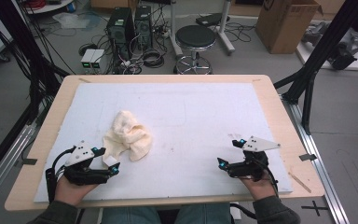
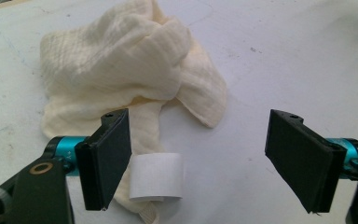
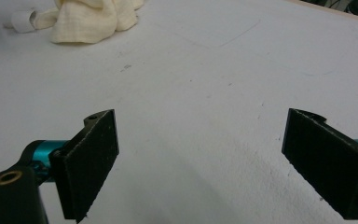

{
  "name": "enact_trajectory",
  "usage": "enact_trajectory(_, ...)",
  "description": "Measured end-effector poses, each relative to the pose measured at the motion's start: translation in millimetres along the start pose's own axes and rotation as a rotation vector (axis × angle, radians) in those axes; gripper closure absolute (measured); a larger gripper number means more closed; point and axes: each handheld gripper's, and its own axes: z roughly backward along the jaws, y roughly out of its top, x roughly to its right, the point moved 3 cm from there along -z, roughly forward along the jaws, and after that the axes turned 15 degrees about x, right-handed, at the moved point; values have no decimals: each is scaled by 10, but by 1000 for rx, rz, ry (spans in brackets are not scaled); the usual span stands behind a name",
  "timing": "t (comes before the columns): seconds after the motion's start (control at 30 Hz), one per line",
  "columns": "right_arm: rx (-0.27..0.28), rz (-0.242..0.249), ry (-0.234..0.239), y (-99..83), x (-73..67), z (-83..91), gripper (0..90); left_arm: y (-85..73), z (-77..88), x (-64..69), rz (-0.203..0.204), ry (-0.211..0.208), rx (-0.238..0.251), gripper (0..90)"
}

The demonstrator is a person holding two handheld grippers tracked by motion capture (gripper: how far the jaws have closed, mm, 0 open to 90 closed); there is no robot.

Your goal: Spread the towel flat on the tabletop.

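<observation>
**padwatcher:** So where's everything sitting? A crumpled cream waffle-weave cloth [image 1: 127,135] with a white label tab [image 2: 157,176] is bunched on the white foam-covered worktop [image 1: 200,107], left of centre and nearer the front edge than the back. The left tool [image 1: 113,169] is parked just beside the tab end, jaws spread wide, nothing pinched. In the left gripper view the tab lies just ahead of the jaws, close by the left-hand pad [image 2: 109,156], not touched yet.

**foldnerd_22:** Right tool [image 1: 221,162] is spread too, nothing between the pads, only bare worktop [image 3: 200,84] ahead, well apart from the cloth [image 3: 93,16], toward the front right corner.

**padwatcher:** The step in hand looks like a first grab on the cloth, probably so it can be spread flat. How should that be done well?

**foldnerd_22:** Probably best if the strip by the tab is taken rather than the tab itself; a sewn label can slip out of flat pads. The left tool should be slid forward low, so one pad goes under the fabric edge and one stays on top, then closed on a single layer.

**padwatcher:** And the lump at the back?

**foldnerd_22:** It shouldn't be dragged. A corner has to be found first, and which fold hides one can't be told from here. The right tool would need to be brought across toward the cloth's right flap [image 2: 205,93] before anything is pulled taut, otherwise the bundle just gets towed along the worktop.
</observation>
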Motion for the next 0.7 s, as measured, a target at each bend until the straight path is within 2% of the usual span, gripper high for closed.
enact_trajectory(0.7, 7, -1, 2, -3, 2, 5, 101, -5, 10, -11, 7, -2, 0, 235)
